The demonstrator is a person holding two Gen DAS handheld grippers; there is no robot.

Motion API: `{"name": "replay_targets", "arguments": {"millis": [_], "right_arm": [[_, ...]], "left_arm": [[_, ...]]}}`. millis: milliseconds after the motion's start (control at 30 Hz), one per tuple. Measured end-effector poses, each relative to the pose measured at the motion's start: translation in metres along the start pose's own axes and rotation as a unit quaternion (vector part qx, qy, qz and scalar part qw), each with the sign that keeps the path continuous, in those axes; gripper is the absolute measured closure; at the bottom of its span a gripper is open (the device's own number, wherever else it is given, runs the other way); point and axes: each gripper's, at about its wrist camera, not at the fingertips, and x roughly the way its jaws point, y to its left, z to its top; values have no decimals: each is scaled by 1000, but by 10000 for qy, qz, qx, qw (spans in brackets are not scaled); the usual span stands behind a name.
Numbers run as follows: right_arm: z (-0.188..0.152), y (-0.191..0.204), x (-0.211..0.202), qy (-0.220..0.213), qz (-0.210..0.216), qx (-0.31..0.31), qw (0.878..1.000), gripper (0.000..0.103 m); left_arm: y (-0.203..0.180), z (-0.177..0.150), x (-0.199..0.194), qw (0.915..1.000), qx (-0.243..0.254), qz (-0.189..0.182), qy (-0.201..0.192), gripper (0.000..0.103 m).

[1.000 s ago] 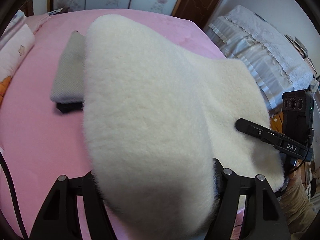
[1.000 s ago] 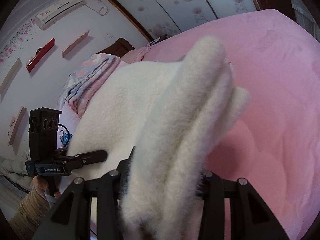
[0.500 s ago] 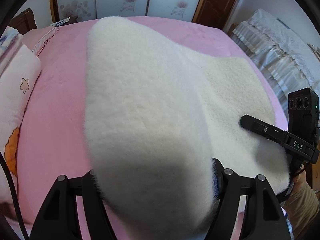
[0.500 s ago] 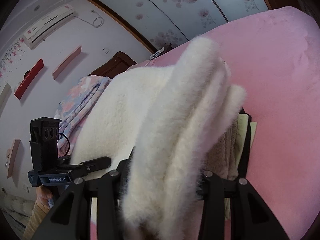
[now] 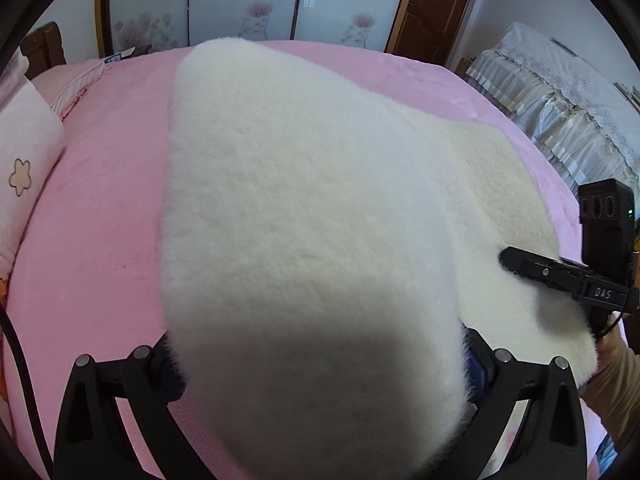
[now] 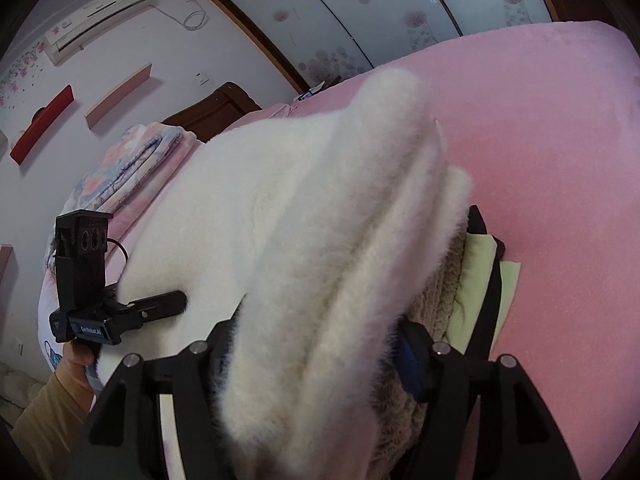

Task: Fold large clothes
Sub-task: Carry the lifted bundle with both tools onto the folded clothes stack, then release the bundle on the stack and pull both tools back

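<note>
Both grippers have dropped toward the bed (image 5: 100,208), jaws opening; left gripper (image 5: 320,364) and right gripper (image 6: 316,344) release the fleece (image 5: 304,208) at 12 o'clock: fold laid on the stack (image 6: 476,276).

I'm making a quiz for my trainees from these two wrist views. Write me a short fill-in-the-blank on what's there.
The fluffy garment between both grippers is ____ in colour.
It lies over a bed covered in ____.
In the right wrist view, the folded pile under the garment sits on the garment's ____ side.

Missing words: white; pink; right
</note>
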Motion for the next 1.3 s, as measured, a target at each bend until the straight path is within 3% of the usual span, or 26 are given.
{"name": "replay_targets", "arguments": {"millis": [200, 367, 533, 867, 1100, 1300], "right_arm": [[-6, 33, -50, 31, -632, -328, 9975, 39], [-30, 57, -127, 62, -897, -168, 9958, 39], [-62, 92, -216, 134, -1111, 88, 9937, 39], [-133, 166, -396, -145, -1343, -185, 9907, 39], [-191, 189, -474, -290, -1533, -466, 9866, 39], [-240, 184, -508, -358, -1701, -515, 9834, 39]], "left_arm": [[-17, -4, -33, 9966, -79, 813, -130, 0], [-68, -12, -105, 9947, -455, 791, -483, 0], [-132, -49, -191, 9937, -482, 845, -558, 0], [-295, -123, -338, 9952, -138, 607, -754, 0], [-401, -190, -398, 9955, 107, 335, -880, 0], [-453, -248, -419, 9923, 181, 501, -1114, 0]]}}
